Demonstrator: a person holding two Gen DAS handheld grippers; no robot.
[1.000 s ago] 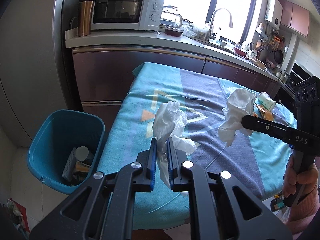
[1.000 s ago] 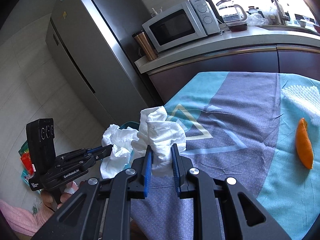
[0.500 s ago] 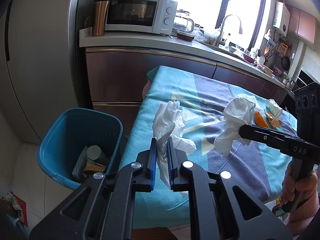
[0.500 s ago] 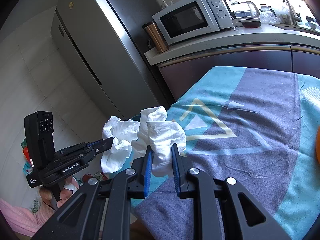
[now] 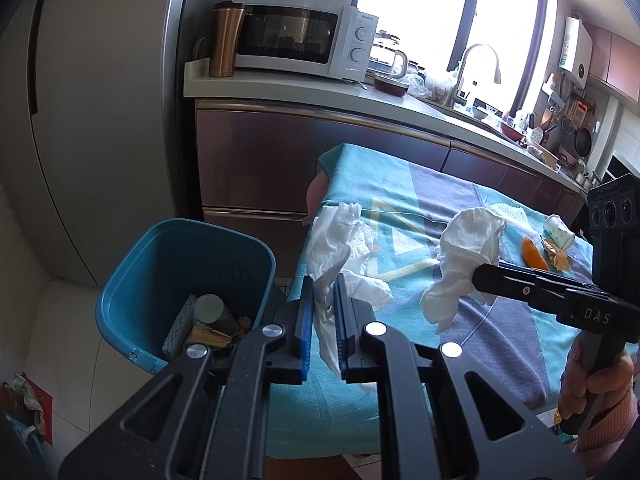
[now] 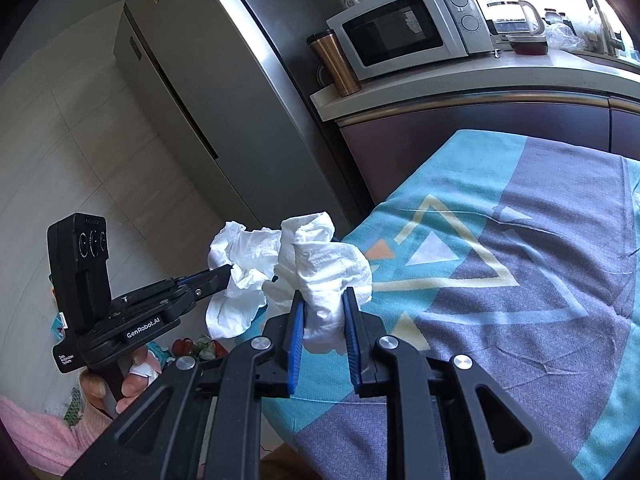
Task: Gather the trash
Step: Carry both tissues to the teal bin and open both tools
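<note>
Gripping a crumpled white tissue (image 5: pixel 334 248) between its blue pads, the left gripper (image 5: pixel 321 320) is pointing forward and downward near the table's left edge, jaws narrow and pressing on the paper, which is sticking up above the fingertips and also trailing down below them. The blue trash bin (image 5: pixel 160 264) is sitting on the floor just left of the table (image 5: pixel 400 420), which is covered by a teal and grey cloth; the bin is holding some scrap already, including a grey sponge-like piece and a round lid. The right gripper (image 6: pixel 322 318) is likewise clamping a second wad of white tissue (image 6: pixel 326 264), jaws narrow on it, the wad bulging above the pads. In the left wrist view the right gripper (image 5: pixel 478 276) is coming in from the right side, held roughly level over the cloth, with a hand (image 5: pixel 592 380) in a pink sleeve wrapping its handle from below. In the right wrist view the left gripper (image 6: pixel 224 274) is showing at the left, angling up toward the right, its tissue (image 6: pixel 240 280) hanging off the tip just beside the right one's wad; a hand (image 6: pixel 108 388) is gripping its handle low. Further back on the cloth an orange peel (image 5: pixel 534 254), a small wrapper (image 5: pixel 556 256) and a tipped paper cup (image 5: pixel 558 232) are lying close together. A microwave (image 5: pixel 304 36) and a copper tumbler (image 5: pixel 226 40) are standing on the counter behind.
</note>
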